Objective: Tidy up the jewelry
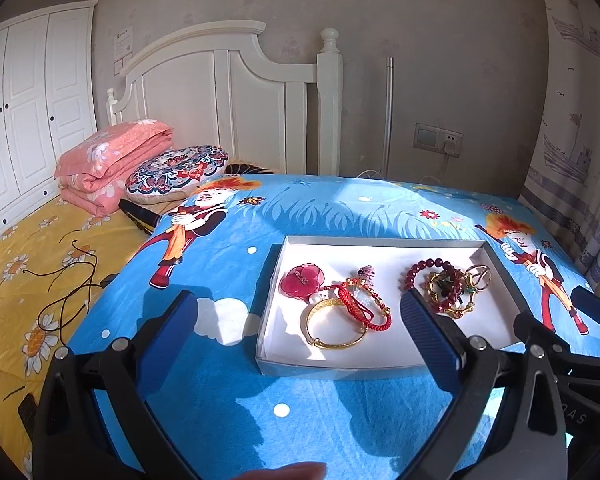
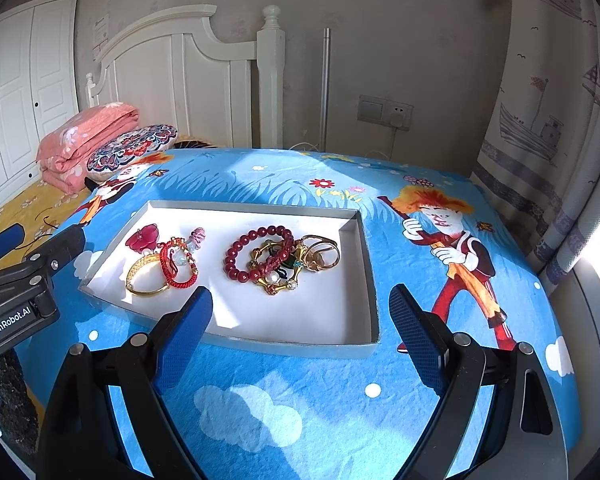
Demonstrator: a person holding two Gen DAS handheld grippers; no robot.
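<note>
- A white cupboard [image 1: 28, 104] stands at the far left, next to a bed [image 1: 32, 264] with a yellow flower sheet.
- A folded pink blanket [image 1: 112, 160] and a round cushion [image 1: 176, 172] lie on the bed by the white headboard [image 1: 228, 92].
- A surface with a blue cartoon cloth [image 2: 300, 400] stands just beside the bed.
- The left gripper [image 1: 300, 316] hangs over the near edge of the surface. Its jaws are wide apart and hold nothing.
- A flat white box [image 2: 356, 264] with no lid lies in the middle of the surface. All the jewelry is inside it.
- In the left part of the box there is a red flower pin [image 2: 144, 236], a gold bangle [image 2: 144, 276] and a red string bracelet [image 2: 176, 268]. They touch each other in a small heap.
- More to the right in the box there is a dark red bead bracelet [image 2: 244, 256], a gold chain bracelet with small stones [image 2: 280, 280] and some gold rings [image 2: 320, 252]. They lie on top of each other.
- The right gripper [image 2: 300, 312] hangs over the near edge of the box. Its jaws are wide apart too and hold nothing.
- A wall socket [image 2: 386, 112] is on the wall behind the surface.
- A curtain with ships on it [image 2: 548, 120] hangs at the far right.
</note>
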